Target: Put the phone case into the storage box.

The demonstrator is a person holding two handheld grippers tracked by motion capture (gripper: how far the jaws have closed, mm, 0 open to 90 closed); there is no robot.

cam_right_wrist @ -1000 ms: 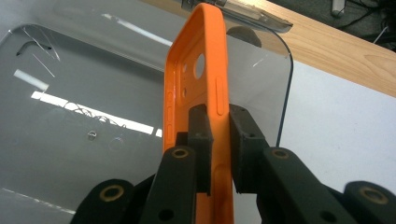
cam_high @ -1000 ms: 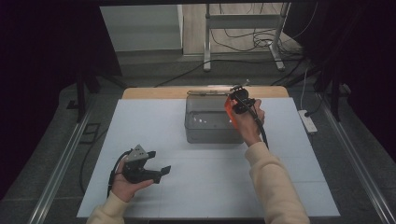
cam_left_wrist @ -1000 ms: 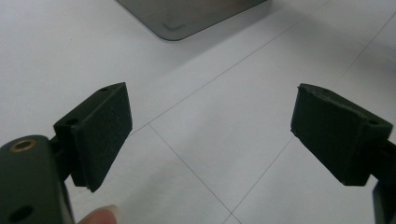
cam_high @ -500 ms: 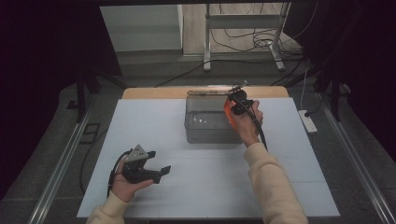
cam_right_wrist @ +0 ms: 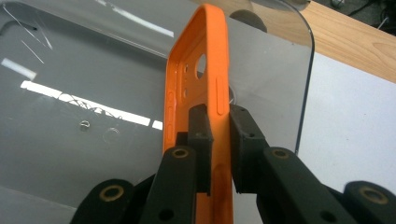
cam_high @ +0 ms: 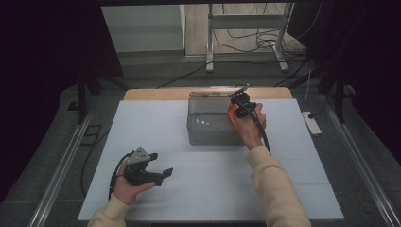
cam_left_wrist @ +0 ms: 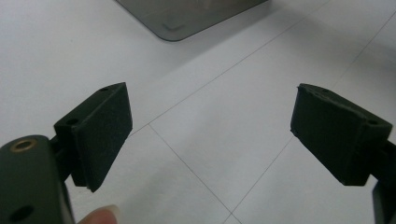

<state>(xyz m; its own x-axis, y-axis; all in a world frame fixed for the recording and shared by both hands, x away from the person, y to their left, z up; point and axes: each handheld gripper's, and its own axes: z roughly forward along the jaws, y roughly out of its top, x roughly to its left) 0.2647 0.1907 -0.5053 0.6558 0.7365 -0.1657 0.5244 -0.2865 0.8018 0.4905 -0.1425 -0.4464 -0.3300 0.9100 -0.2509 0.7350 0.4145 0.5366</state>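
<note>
Right hand-held gripper [cam_right_wrist: 219, 140]: its two black jaws are pinching the side wall of an orange phone case [cam_right_wrist: 205, 79], one jaw inside the shell and one outside; in the high view this hand-held gripper [cam_high: 241, 106] is sitting over the right end of the grey box, with the person's hand wrapped around it.
Orange phone case: it is standing on edge in the jaws, its long side running away from the camera, open side facing left in the right gripper view, camera hole showing near the far end; in the high view it is showing as an orange patch [cam_high: 231, 115] just beside the hand.
Grey box [cam_high: 210, 127]: it is resting on the white counter [cam_high: 189, 198] near the far middle; its clear lid [cam_right_wrist: 275, 60] is lying right behind the case, with a rounded corner at the right.
Left hand-held gripper [cam_left_wrist: 210, 135]: its jaws are standing wide apart with nothing between them, hanging over bare white counter; in the high view it [cam_high: 158, 174] is being held low at the near left, well apart from the box.
Wooden strip [cam_high: 156, 93]: it is showing along the counter's far edge, behind the box.
</note>
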